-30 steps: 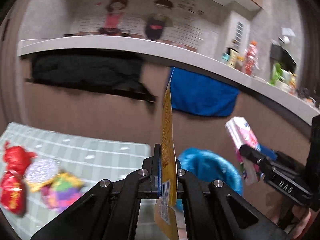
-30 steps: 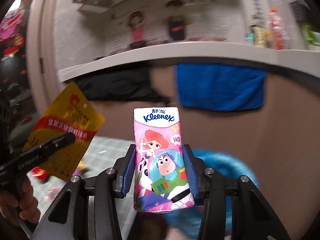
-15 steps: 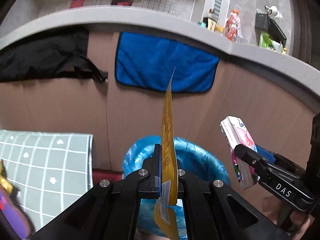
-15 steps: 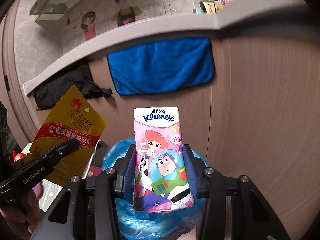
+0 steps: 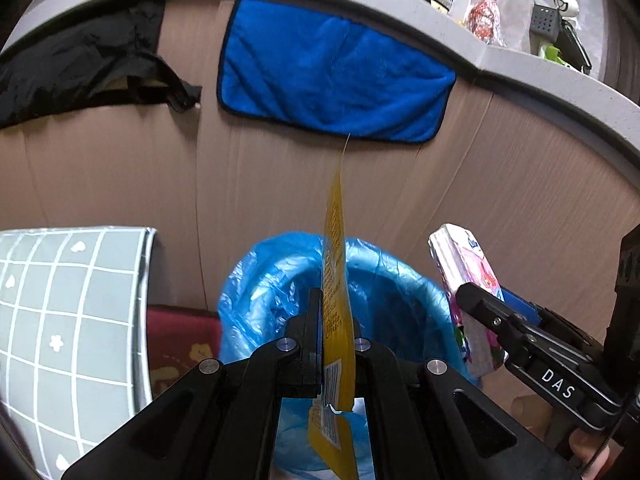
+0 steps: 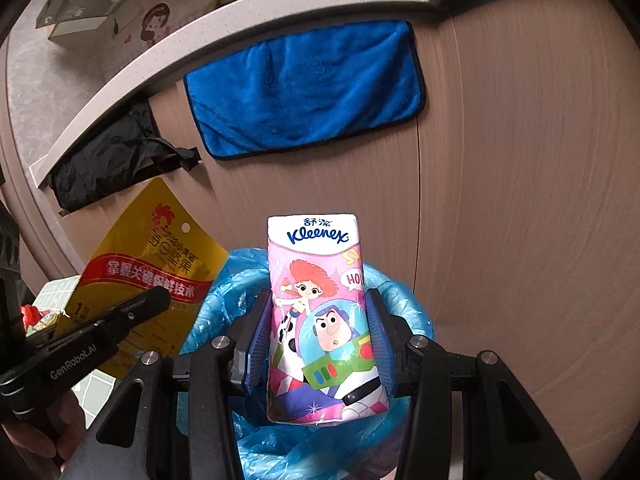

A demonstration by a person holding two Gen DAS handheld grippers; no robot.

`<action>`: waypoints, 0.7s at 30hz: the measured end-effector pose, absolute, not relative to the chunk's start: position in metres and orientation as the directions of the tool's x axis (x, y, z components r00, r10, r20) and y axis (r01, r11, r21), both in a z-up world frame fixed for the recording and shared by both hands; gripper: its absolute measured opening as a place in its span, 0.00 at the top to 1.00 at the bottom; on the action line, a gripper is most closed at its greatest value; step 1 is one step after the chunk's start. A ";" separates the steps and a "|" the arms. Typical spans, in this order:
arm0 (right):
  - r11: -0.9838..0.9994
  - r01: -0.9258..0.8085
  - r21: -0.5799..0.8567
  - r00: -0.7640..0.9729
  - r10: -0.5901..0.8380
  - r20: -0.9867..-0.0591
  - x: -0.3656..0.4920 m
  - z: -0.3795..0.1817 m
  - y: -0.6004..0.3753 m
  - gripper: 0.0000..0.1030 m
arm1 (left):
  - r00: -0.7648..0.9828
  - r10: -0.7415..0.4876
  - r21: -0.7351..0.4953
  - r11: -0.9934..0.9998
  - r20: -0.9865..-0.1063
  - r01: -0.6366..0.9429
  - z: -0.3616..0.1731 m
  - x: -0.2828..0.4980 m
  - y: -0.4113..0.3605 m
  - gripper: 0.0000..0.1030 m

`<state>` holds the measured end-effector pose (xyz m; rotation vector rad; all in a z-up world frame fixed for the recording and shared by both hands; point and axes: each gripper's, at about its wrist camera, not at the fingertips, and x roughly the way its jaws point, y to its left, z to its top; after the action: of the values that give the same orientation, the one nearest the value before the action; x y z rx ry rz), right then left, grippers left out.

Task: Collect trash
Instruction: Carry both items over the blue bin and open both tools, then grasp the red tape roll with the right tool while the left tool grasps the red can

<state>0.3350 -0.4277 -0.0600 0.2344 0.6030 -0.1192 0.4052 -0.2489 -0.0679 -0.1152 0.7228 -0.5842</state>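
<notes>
The snack pouch [image 6: 148, 276] is yellow with a red band. The tissue pack [image 6: 324, 320] is pink and white with cartoon figures. The bin liner [image 5: 280, 300] is blue. The hanging towel [image 5: 332, 72] is blue with dark edging. The mat [image 5: 68, 312] is grey-green with white grid lines.

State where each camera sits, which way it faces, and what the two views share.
Left wrist: on the left gripper, angled down at the blue-lined bin; its fingers clamp a yellow pouch.
Right wrist: on the right gripper, angled down over the bin; its fingers clamp a Kleenex pack.
Shared: bin, blue towel, both items, each other's gripper.
</notes>
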 end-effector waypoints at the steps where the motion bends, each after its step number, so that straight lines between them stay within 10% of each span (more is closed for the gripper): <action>1: 0.965 0.179 0.189 0.819 -0.040 -0.573 0.335 -0.061 -0.429 0.58 | 0.579 -0.565 -0.328 0.821 -0.588 0.467 -0.071 0.408 -0.249 0.97; 6: 0.962 0.189 0.199 0.822 -0.044 -0.567 0.330 -0.064 -0.433 0.33 | 0.576 -0.599 -0.399 0.801 -0.557 0.447 -0.073 0.412 -0.237 0.57; 21: 0.953 0.200 0.226 0.855 -0.057 -0.516 0.294 -0.030 -0.418 0.32 | 0.712 -0.441 -0.329 0.895 -0.546 0.302 -0.025 0.370 -0.142 0.57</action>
<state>0.2937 -0.4184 -0.0304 0.2780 0.5305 -0.1369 0.3698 -0.1417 -0.0246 -0.2233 0.6597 -0.4159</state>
